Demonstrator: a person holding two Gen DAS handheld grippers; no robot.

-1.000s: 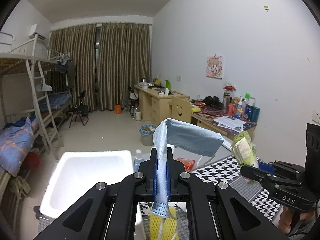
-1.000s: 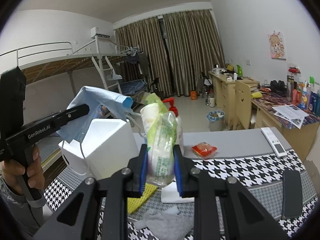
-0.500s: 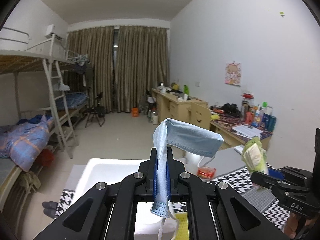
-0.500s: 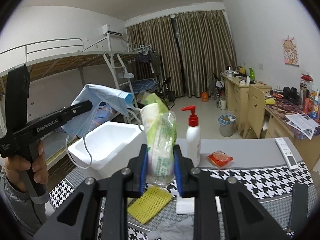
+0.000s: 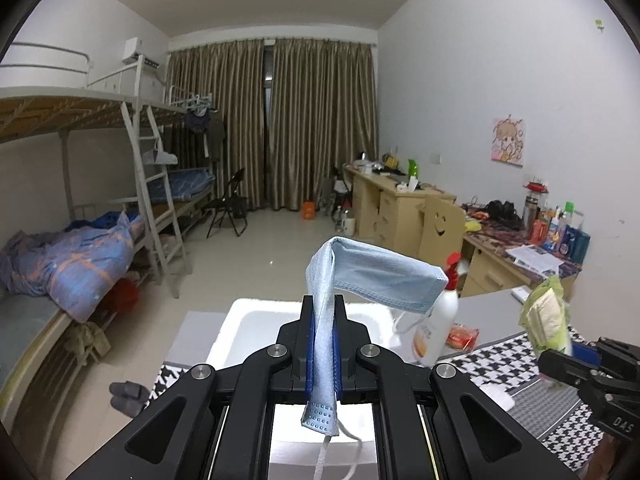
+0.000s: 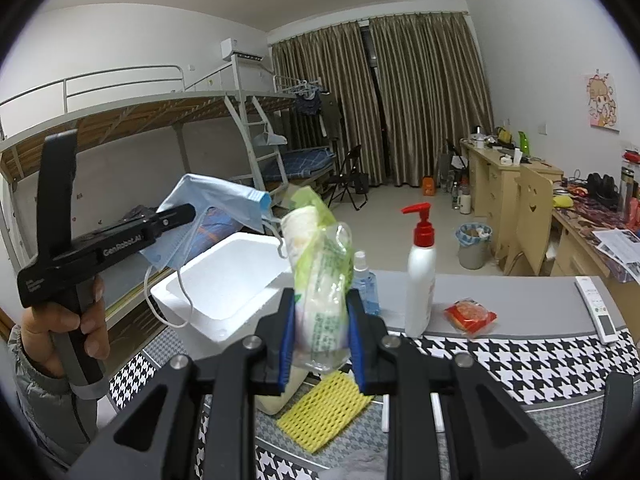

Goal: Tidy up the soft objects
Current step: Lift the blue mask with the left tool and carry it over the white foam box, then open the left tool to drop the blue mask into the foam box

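The table (image 6: 520,312), grey far and houndstooth-clothed near, carries a white foam box (image 6: 224,280) at left, pump bottle (image 6: 420,280), red packet (image 6: 470,314), remote (image 6: 598,308) and yellow mesh (image 6: 324,410).

"GenRobot.AI" runs in white along the side of the left claw (image 6: 176,216), seen to the left of the right claw (image 6: 322,332). "DAS" stands on the right claw's body in the left wrist view. Green print on the held tissue pack (image 6: 320,280) seems too blurred to read.
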